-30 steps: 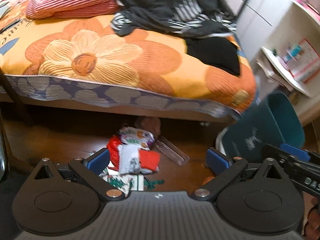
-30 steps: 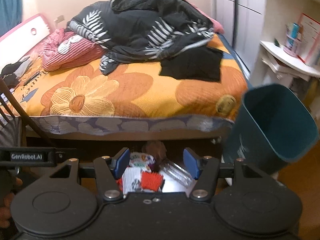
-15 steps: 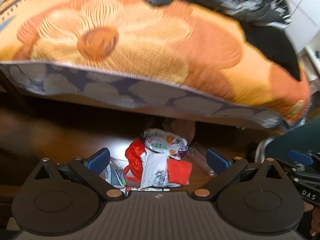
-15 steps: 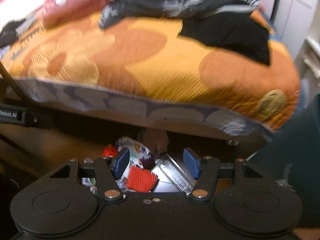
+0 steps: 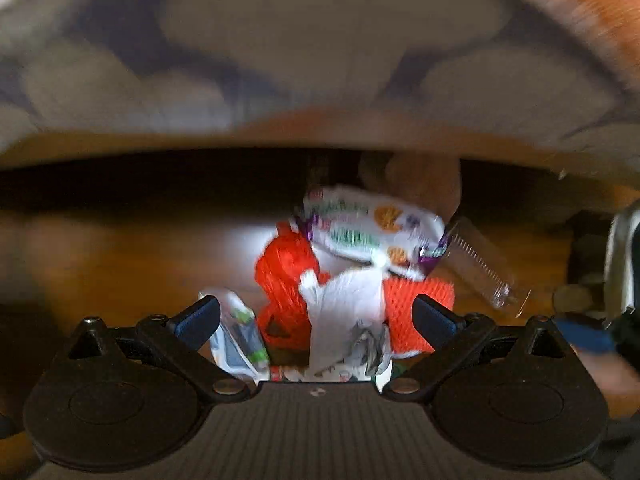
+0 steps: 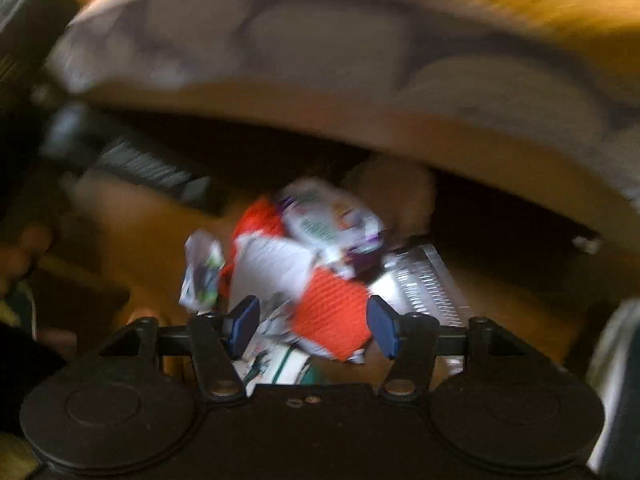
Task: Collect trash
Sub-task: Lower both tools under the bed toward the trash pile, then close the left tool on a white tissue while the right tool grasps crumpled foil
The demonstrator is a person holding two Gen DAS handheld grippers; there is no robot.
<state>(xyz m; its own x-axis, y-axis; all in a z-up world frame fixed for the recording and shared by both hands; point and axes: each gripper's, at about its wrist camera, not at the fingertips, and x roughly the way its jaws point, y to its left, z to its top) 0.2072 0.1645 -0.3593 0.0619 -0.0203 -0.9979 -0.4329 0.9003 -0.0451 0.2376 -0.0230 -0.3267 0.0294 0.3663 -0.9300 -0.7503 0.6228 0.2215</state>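
A pile of trash lies on the wooden floor at the bed's edge: an orange net bag [image 5: 286, 280], a white printed wrapper [image 5: 372, 236], crumpled white paper [image 5: 344, 316] and a clear plastic tray [image 5: 480, 268]. My left gripper [image 5: 316, 318] is open, low over the pile, its jaws on either side of it. My right gripper [image 6: 312, 326] is open too, with the orange net [image 6: 332, 320] between its jaws. The wrapper [image 6: 328, 220] and the clear tray [image 6: 420, 276] lie just beyond it. Both views are blurred.
The bed's flowered quilt edge [image 5: 320, 60] overhangs close above the pile, with dark space under the bed behind it. A brown soft object [image 5: 420, 180] sits behind the wrapper. The right gripper's blue fingertip [image 5: 584, 334] shows at the left view's right edge.
Both grippers have dropped low and moved in toward the trash pile; the bed top and the teal bin have left view. Both stay open.
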